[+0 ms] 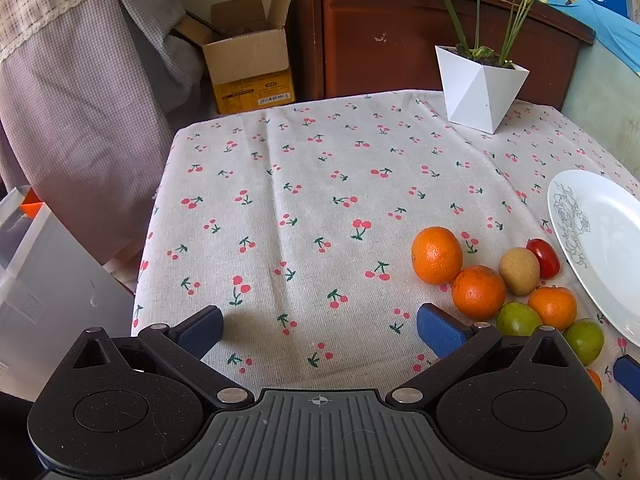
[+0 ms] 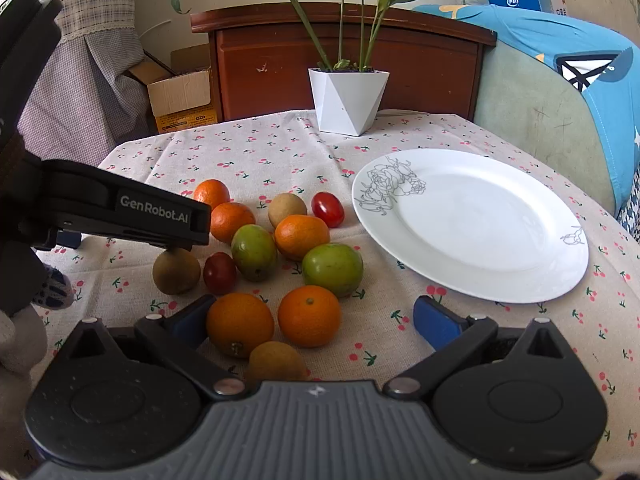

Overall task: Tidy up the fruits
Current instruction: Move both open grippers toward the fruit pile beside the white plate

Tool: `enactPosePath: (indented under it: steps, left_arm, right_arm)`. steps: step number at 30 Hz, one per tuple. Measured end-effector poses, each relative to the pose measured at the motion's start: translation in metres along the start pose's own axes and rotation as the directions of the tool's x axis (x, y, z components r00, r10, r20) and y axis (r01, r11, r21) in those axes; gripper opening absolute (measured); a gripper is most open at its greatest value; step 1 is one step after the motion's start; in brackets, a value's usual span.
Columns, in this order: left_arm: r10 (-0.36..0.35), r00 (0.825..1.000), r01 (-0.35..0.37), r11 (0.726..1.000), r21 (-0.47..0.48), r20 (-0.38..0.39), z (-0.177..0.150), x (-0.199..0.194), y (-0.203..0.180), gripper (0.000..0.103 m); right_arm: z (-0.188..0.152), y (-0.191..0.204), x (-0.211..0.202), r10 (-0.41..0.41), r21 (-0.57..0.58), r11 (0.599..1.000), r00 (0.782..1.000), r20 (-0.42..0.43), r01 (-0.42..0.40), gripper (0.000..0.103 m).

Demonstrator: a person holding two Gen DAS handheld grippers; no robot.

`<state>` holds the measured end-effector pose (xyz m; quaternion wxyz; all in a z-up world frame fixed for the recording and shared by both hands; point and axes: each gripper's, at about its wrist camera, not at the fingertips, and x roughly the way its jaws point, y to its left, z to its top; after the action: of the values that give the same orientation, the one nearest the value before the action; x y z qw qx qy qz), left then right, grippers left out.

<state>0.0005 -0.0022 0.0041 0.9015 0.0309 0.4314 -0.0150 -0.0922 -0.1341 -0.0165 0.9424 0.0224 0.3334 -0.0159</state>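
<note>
Both grippers – left gripper [image 1: 320,330], right gripper [image 2: 316,322] – gape wide, empty. Take the nearest orange [image 2: 309,316] across its middle – firm, round, probably rolls.

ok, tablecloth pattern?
Small red cherries with green stems on the beige tablecloth; clearest in the left wrist view.

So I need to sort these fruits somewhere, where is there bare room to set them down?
The white plate is bare, and so is the cloth between the fruit cluster, the white planter and the table's left edge. It is crowded left of the plate, where the fruits lie packed together.
</note>
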Motion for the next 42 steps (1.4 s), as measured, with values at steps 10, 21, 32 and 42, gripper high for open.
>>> enactPosePath:
  steps: [10, 21, 32, 42]
  left_arm:
    - [-0.036, 0.999, 0.036, 0.999, 0.000, -0.022, -0.001, -0.008, 0.006, 0.103]
    - [-0.047, 0.999, 0.047, 0.999, 0.027, -0.013, 0.003, -0.028, 0.009, 0.103]
    - [-0.057, 0.998, 0.056, 0.997, 0.045, 0.012, 0.006, -0.047, 0.015, 0.103]
    - [-0.067, 0.998, 0.068, 0.997, 0.035, -0.014, -0.002, -0.062, 0.018, 0.103]
  right_arm:
    - [0.000, 0.001, 0.002, -0.003, -0.006, 1.000, 1.000, -0.002, 0.003, 0.102]
    - [0.013, 0.000, -0.004, -0.002, 0.018, 1.000, 0.987, -0.160, 0.005, 0.102]
    - [0.030, -0.016, -0.032, -0.025, 0.118, 0.992, 0.983, -0.179, 0.047, 0.102]
    - [0.039, -0.040, -0.054, -0.092, 0.258, 0.955, 0.974, -0.208, 0.145, 0.101]
